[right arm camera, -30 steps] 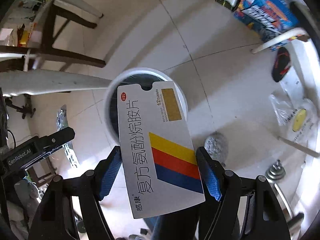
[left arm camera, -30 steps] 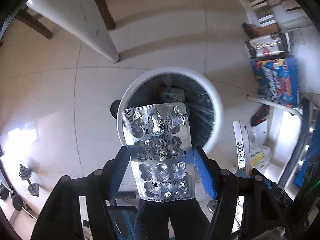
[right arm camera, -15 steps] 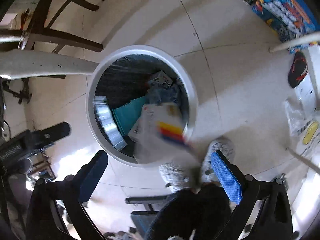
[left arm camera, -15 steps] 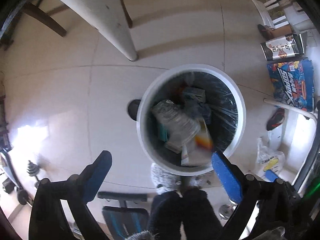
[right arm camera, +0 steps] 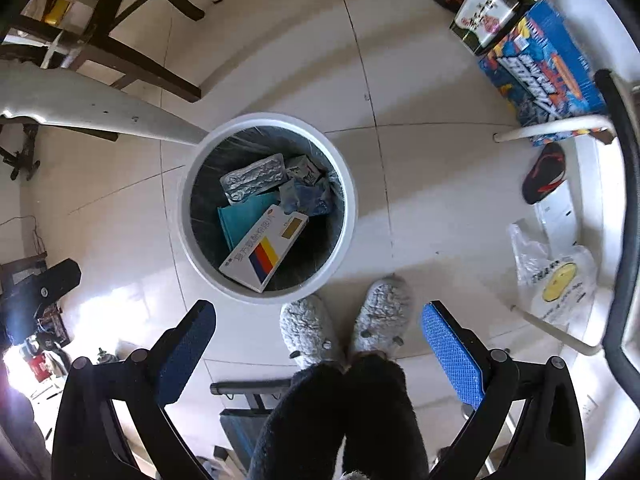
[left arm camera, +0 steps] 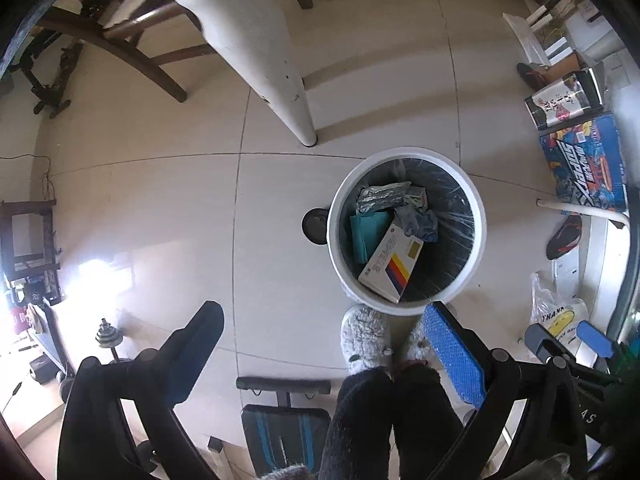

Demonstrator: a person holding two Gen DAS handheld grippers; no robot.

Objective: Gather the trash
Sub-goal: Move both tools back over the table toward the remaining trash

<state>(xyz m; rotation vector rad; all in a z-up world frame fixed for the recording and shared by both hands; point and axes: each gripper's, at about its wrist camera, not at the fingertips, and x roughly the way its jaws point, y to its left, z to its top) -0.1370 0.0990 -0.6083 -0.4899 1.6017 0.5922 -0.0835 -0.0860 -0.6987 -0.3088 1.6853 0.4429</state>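
— Anything left in hand?
— No; left gripper [left arm camera: 320, 340] and right gripper [right arm camera: 318, 336] both gape, empty; medicine box [right arm camera: 264, 248] and blister pack [right arm camera: 252, 178] lie in the bin [right arm camera: 348, 216] beyond their fingertips.
— Finished?
— I can't see more trash.

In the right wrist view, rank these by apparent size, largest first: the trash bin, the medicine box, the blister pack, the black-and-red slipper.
1. Trash bin
2. Medicine box
3. Blister pack and black-and-red slipper: they look alike, and fisheye stretch near the edge makes ranking them unsure.
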